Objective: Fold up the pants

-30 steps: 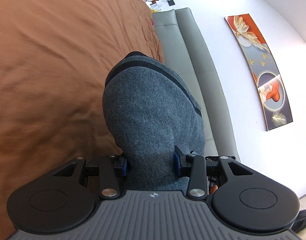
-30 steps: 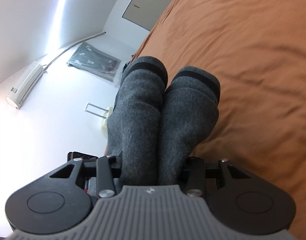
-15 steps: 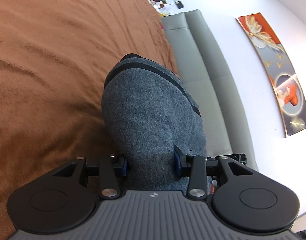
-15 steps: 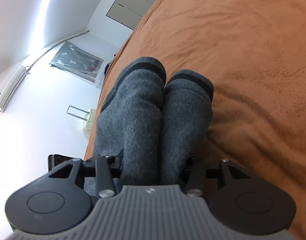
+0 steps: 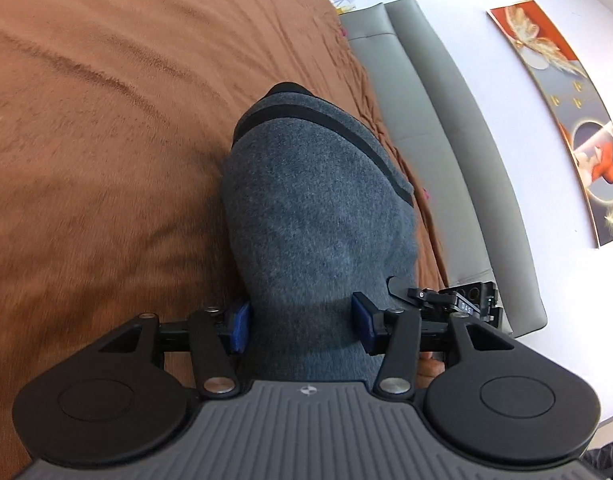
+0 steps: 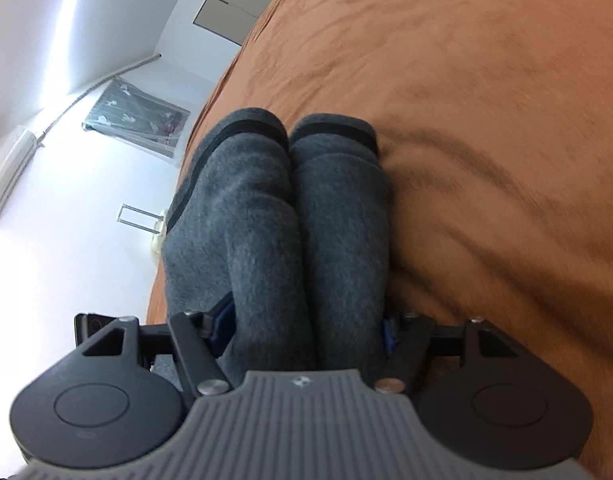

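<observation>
Through my left wrist camera, my left gripper [image 5: 302,322] is clamped on one thick bundle of the grey pants [image 5: 318,216], the two blue pads [image 5: 240,326] pressed into the cloth from either side. The fabric runs straight ahead of my fingers, crossed by one black stripe [image 5: 338,128] near its far end. The brown bedspread [image 5: 106,140] lies beneath and to my left; one grey headboard [image 5: 446,120] and one framed picture [image 5: 566,112] stand to my right.

Through my right wrist camera, my right gripper [image 6: 306,330] is closed around the pants [image 6: 282,220] too, here gathered into two rolls side by side, touching, each with one black band near its far tip. The bedspread [image 6: 486,120] stretches ahead and right. One air conditioner [image 6: 10,168] hangs on the wall to my left.
</observation>
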`<state>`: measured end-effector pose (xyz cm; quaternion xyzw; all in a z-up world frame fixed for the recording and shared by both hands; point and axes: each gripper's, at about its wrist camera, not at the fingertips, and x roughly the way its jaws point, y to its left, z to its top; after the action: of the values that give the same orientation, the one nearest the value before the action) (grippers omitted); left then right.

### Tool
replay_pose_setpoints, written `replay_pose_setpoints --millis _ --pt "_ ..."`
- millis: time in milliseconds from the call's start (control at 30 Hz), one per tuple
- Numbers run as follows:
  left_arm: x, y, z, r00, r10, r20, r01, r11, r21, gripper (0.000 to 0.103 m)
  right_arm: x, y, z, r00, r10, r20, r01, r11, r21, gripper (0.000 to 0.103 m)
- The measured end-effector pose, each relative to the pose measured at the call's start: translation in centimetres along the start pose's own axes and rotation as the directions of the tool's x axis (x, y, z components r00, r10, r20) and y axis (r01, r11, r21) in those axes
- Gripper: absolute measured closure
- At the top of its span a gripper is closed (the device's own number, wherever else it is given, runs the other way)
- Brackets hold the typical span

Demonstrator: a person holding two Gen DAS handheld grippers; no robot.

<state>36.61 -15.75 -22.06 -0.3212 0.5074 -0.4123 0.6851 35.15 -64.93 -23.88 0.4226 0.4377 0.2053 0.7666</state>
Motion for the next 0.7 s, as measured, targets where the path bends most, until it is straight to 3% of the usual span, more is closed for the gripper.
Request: replay_pose_setpoints --millis 133,300,467,567,700 --pt "-1.5 -0.9 -1.3 0.999 0.029 0.019 -0.030 0.998 0.055 0.045 -2.4 -0.9 -1.8 1.000 0.001 0.030 -0.001 1.000 0.008 0.040" --pt "-3.1 -1.6 -2.4 0.998 0.008 0.069 -0.013 0.997 0.075 0.041 -5.5 -1.1 -3.7 0.997 0.010 0.080 -0.011 1.000 0.013 0.040" --pt "-2.2 -2.3 -3.1 0.995 0.094 0.036 -0.097 0.987 0.127 0.040 -6.8 -1.2 -5.8 0.996 -0.021 0.092 0.020 1.000 0.007 0.037" --pt "-1.4 -2.6 -3.6 0.989 0.146 -0.026 -0.140 0.979 0.151 0.035 -7.1 -1.2 -6.9 0.996 -0.059 0.071 0.060 0.998 -0.019 0.033" --pt "-0.5 -4.0 -4.7 0.968 0.248 -0.047 -0.229 0.940 0.252 0.033 -7.1 -1.4 -7.4 0.992 -0.119 0.049 0.121 0.992 -0.025 0.033"
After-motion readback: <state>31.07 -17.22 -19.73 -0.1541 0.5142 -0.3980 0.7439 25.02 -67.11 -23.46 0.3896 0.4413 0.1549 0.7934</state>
